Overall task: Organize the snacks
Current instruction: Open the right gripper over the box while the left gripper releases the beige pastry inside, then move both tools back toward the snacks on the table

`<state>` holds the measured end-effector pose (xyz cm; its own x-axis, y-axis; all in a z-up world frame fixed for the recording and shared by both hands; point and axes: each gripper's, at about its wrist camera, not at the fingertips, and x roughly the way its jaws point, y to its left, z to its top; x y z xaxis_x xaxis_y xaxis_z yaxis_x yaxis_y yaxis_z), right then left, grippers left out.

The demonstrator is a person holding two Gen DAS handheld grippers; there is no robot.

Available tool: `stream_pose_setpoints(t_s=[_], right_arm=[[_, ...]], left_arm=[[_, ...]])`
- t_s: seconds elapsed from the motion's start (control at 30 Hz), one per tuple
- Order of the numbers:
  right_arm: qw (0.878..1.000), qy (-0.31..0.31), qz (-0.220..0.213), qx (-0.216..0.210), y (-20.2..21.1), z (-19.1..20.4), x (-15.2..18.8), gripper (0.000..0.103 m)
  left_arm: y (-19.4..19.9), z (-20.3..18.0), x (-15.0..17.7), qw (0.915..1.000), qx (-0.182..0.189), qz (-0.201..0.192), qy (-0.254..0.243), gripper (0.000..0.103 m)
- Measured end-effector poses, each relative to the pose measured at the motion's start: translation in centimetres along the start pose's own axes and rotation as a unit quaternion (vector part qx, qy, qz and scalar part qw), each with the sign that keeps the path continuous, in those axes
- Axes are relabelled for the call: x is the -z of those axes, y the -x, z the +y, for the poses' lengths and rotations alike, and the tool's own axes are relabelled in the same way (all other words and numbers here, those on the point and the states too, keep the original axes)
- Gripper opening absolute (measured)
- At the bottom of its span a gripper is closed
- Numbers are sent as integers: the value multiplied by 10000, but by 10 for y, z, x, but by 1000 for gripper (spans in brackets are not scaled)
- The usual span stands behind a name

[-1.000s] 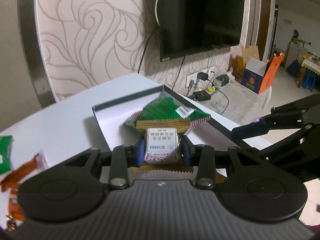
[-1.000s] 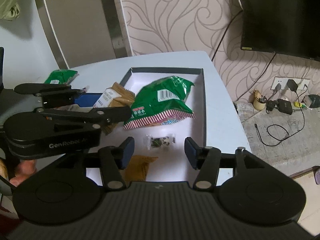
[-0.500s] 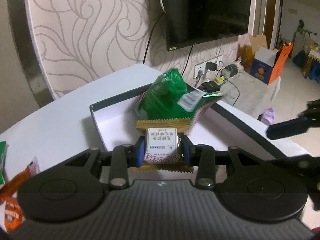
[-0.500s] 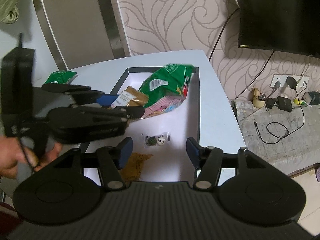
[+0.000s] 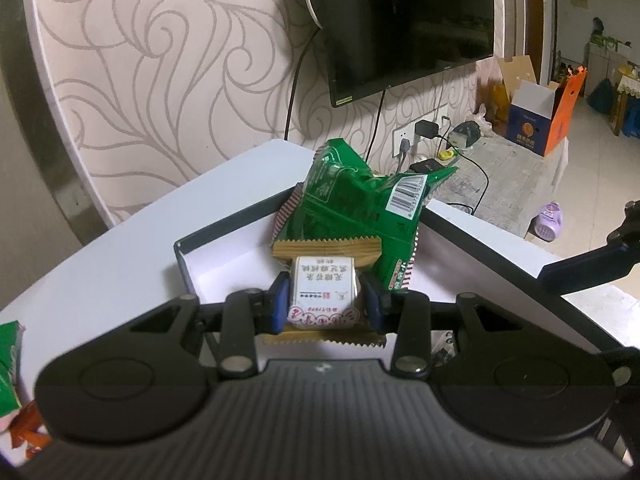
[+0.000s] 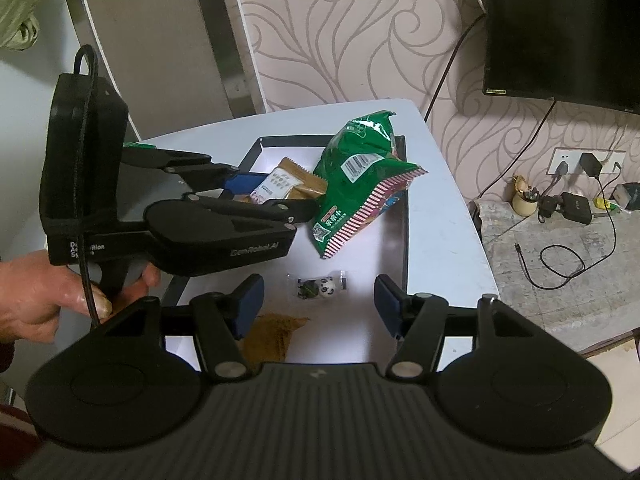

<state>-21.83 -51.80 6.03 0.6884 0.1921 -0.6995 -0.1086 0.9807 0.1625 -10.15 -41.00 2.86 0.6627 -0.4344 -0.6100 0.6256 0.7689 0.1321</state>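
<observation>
My left gripper is shut on a small brown-and-white snack packet, also seen in the right wrist view. The packet's far end presses against a green snack bag, which stands tilted up against the far corner of the dark-rimmed white tray. In the right wrist view the green bag leans toward the tray's right wall. My right gripper is open and empty above the tray's near part. A small panda candy packet and a brown wrapper lie beneath it.
The tray sits on a white table near its far corner. A green packet and orange packets lie on the table at the left. A wall-mounted TV and patterned wall stand behind; floor cables lie to the right.
My left gripper moved forward with the packet and pushed the green bag from lying flat to tilted up against the tray's far corner. My right gripper stayed open and drew back slightly.
</observation>
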Motion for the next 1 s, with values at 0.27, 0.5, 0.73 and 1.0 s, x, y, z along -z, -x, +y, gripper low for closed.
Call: stream_pose_setpoints(t_s=[0.27, 0.5, 0.73, 1.0], right_arm=[[10000, 16, 27, -80, -1, 2, 0, 69], [9999, 48, 38, -84, 1, 5, 2, 71], [9998, -123, 12, 127, 2, 4, 3, 72], [9988, -311, -154, 336, -1, 25, -2, 72]], left_arm=[[12, 1, -1, 9999, 0, -118, 31, 77], [27, 0, 4, 9991, -22, -390, 133, 79], [54, 13, 12, 9951, -152, -868, 438, 79], [88, 40, 28, 9933, -220, -939, 639, 79]])
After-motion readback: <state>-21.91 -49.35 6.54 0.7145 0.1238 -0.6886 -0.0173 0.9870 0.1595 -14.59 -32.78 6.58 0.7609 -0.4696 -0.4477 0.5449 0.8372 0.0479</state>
